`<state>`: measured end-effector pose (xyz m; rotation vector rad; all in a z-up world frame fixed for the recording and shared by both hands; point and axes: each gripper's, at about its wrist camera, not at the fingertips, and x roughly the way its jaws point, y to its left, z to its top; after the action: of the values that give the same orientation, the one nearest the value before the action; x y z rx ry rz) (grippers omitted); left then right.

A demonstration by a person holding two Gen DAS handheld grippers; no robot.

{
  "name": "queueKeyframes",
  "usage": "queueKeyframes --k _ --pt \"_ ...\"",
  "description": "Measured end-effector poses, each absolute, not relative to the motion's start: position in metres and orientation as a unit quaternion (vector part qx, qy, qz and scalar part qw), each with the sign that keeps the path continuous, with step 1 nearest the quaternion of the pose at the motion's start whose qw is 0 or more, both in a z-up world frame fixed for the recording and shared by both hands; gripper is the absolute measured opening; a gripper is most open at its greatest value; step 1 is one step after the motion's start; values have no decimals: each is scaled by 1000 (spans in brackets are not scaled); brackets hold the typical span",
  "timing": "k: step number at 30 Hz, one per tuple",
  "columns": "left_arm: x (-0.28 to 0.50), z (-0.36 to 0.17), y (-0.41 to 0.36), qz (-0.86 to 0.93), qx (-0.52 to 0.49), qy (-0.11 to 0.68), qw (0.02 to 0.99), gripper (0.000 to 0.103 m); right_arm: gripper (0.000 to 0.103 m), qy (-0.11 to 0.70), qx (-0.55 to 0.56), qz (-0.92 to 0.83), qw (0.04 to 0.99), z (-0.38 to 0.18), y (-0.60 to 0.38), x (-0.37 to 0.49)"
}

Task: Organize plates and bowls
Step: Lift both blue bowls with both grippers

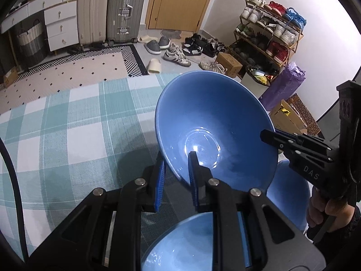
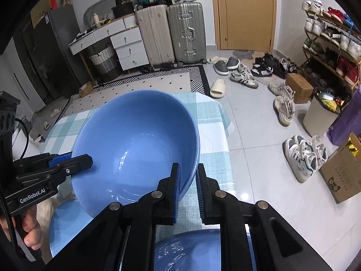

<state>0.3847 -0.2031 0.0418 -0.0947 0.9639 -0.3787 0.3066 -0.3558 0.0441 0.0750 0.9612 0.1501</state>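
Observation:
A large blue bowl [image 1: 214, 126] [image 2: 135, 140] hangs tilted above the teal plaid tablecloth [image 1: 67, 135] [image 2: 214, 164]. My left gripper [image 1: 177, 177] is shut on its near rim, one pad inside and one outside. My right gripper [image 2: 189, 186] is shut on the opposite rim of the same bowl; the left wrist view shows it as a black jaw at the bowl's right edge [image 1: 273, 139]. The left gripper [image 2: 74, 158] shows at the bowl's left edge in the right wrist view. A second blue bowl [image 1: 191, 244] [image 2: 191, 250] sits below the grippers. Another blue dish [image 1: 286, 194] [image 2: 65, 225] lies beside it.
The table ends just past the bowl, with grey floor tiles beyond. Loose shoes [image 2: 243, 76], a shoe rack [image 1: 268, 38], cardboard boxes [image 2: 340, 176], two suitcases [image 1: 112, 11], a patterned rug [image 1: 74, 72] and a white bin [image 2: 320, 117] stand around the room.

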Motion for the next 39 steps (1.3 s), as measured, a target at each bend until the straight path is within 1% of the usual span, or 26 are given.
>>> queueKeyframes --k 18,39 --pt "335 103 -199 -185 -51 428 883 17 14 426 29 73 901 98 -355 270" --pt "234 162 -181 -188 -48 393 899 17 15 387 17 87 918 151 -332 199"
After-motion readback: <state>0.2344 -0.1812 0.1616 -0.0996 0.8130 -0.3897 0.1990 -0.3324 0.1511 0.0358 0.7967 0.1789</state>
